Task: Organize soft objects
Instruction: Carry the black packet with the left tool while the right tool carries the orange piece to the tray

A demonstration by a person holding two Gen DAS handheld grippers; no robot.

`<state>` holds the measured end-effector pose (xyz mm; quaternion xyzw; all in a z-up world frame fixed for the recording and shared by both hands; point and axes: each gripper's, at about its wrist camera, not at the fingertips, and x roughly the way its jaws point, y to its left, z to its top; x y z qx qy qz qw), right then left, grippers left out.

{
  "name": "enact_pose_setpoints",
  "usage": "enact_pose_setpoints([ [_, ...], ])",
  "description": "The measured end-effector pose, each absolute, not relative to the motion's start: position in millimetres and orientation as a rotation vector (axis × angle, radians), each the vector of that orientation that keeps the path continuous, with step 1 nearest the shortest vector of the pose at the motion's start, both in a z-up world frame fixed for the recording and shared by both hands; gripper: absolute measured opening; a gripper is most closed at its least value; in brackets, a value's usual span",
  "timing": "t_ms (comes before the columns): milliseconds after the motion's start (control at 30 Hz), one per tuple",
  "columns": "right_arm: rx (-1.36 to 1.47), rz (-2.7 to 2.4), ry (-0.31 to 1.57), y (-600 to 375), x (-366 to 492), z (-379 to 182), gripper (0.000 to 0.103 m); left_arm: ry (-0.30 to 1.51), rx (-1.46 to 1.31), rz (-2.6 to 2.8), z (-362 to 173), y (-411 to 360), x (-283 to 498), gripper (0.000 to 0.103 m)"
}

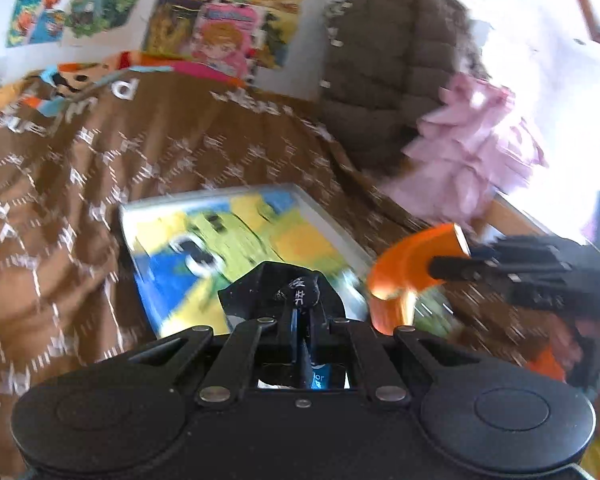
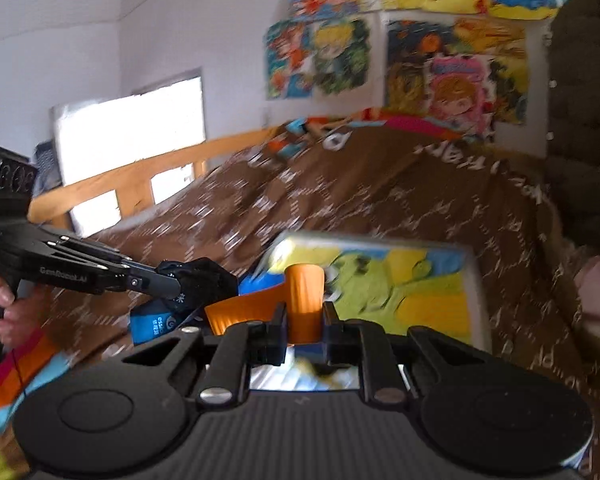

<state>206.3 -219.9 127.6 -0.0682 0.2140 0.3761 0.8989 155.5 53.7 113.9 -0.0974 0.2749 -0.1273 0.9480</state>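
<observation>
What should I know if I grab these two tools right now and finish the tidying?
Left tool: shut on a black cloth piece with a blue tag.
Right tool: shut on an orange fabric piece.
Both are held above the brown bedspread, over the colourful picture board.
A pink ruffled garment and a brown puffy jacket lie near the wall.
Done: two soft things picked up.
Left: put them away, then probably the pink garment and jacket.

Both tools are matte black with silver rivets; the left tool (image 2: 168, 280) bears grey "GenRobot.AI" lettering.
</observation>
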Motion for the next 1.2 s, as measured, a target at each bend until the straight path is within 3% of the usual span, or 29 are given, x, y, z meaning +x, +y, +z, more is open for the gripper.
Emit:
enact_pose_setpoints([
  [167, -0.035, 0.68, 0.465, -204.2, 260.2, 112.6, 0.018, 0.521, -0.209, -0.122, 113.1, 50.4, 220.1, 0.005],
  [367, -0.016, 0.578, 0.494, -176.5, 296.5, 81.4, 0.018, 0.548, -0.264, -0.045, 73.4, 51.5, 276.2, 0.005],
  [900, -0.07, 0.51, 0.658, -127.9, 328.6, 18.0, 0.021, 0.786, -0.362, 0.023, 3.0, 74.8, 324.8, 0.005],
  [1200, -0.057, 0.482, 0.679, -135.7, 334.4, 13.5, 0.037, 0.859, -0.385, 0.009, -7.1, 77.7, 329.0, 0.011],
])
